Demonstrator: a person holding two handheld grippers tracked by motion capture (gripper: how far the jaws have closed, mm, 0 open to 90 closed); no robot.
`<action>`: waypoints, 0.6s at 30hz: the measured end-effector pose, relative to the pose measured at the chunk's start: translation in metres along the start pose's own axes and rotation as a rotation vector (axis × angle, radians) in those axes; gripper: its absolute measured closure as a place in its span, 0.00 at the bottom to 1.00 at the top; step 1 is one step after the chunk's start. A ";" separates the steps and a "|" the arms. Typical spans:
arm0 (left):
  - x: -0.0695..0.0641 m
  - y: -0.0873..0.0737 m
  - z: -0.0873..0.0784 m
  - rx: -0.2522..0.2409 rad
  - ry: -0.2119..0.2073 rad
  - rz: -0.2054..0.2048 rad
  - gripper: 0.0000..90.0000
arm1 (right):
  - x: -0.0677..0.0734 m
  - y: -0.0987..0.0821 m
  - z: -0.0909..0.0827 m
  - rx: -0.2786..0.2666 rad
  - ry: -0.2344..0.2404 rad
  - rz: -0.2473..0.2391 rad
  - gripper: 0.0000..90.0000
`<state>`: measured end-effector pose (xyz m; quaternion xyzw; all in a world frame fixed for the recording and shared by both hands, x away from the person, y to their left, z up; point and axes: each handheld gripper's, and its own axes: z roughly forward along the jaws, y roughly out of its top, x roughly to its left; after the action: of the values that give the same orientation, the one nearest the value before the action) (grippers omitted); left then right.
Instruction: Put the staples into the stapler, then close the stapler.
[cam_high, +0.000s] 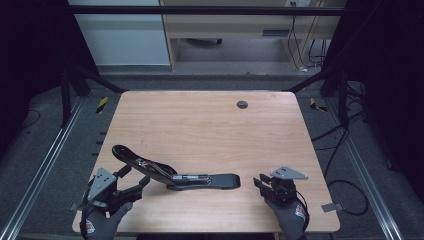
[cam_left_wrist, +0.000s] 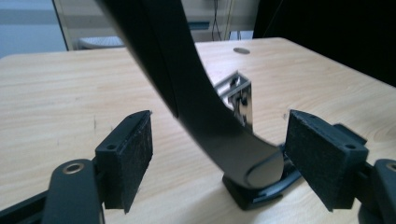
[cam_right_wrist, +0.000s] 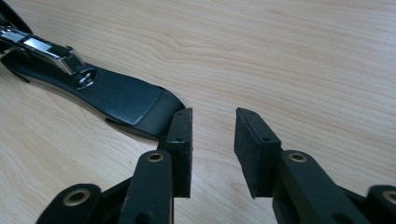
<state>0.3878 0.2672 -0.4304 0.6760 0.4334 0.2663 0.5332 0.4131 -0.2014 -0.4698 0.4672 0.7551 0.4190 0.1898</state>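
At near table (cam_high: 200, 120) edge: stapler (cam_high: 176, 176) lying hinged open.
Around its raised arm, left gripper (cam_high: 134, 179) spread wide, not pinching, apparently letting go; right gripper (cam_high: 260, 181) parted, empty, beside base's right end, probably to steady it.

One black stapler (cam_high: 175, 172), one table (cam_high: 210, 120)

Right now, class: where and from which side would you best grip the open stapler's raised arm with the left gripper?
Probably the raised black arm of the stapler near its rounded tip, from the table's near-left. It slants up clear of the wood, between the open left gripper.
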 end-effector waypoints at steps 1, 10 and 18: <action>0.000 0.002 0.001 -0.008 0.001 -0.002 0.26 | 0.002 0.001 0.000 0.002 0.005 0.004 0.77; 0.014 0.018 0.001 -0.056 0.020 -0.036 0.30 | 0.019 0.007 0.012 -0.003 0.054 -0.018 0.83; 0.017 0.025 0.008 -0.045 0.032 -0.020 0.47 | 0.032 0.010 0.031 0.027 0.107 -0.028 0.98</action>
<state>0.4098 0.2766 -0.4105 0.6551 0.4426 0.2815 0.5437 0.4241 -0.1574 -0.4762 0.4363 0.7762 0.4303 0.1485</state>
